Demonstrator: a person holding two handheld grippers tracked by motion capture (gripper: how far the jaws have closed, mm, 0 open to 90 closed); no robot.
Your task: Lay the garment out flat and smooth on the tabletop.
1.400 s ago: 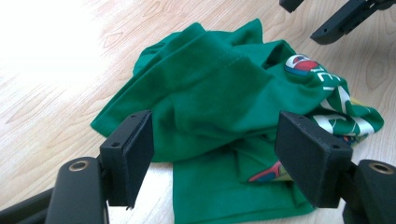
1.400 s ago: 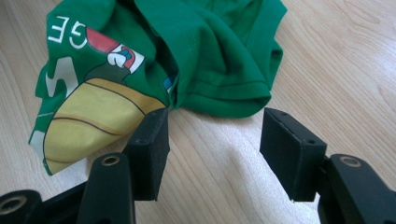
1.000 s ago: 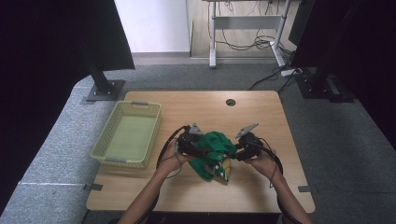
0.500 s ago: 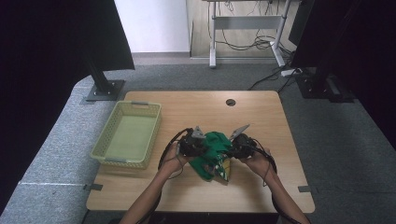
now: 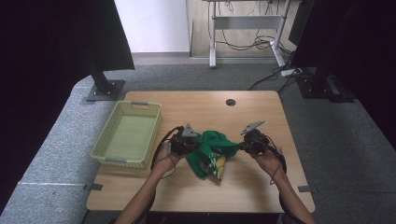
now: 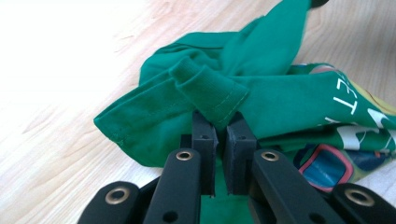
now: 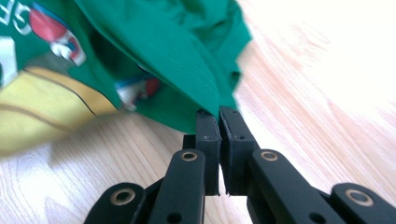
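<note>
Grey carpet surrounds a wooden table [image 5: 261, 112], where a yellow basket [image 5: 128, 135] sits at the left side. Near the front edge a crumpled green shirt [image 5: 212, 149] hangs between two hand-held tools: the left gripper [image 6: 218, 125] has just clamped a ribbed cuff, the right gripper [image 7: 219, 114] has just clamped a hem.

Basket [image 5: 128, 135] left of shirt [image 5: 212, 149]
</note>
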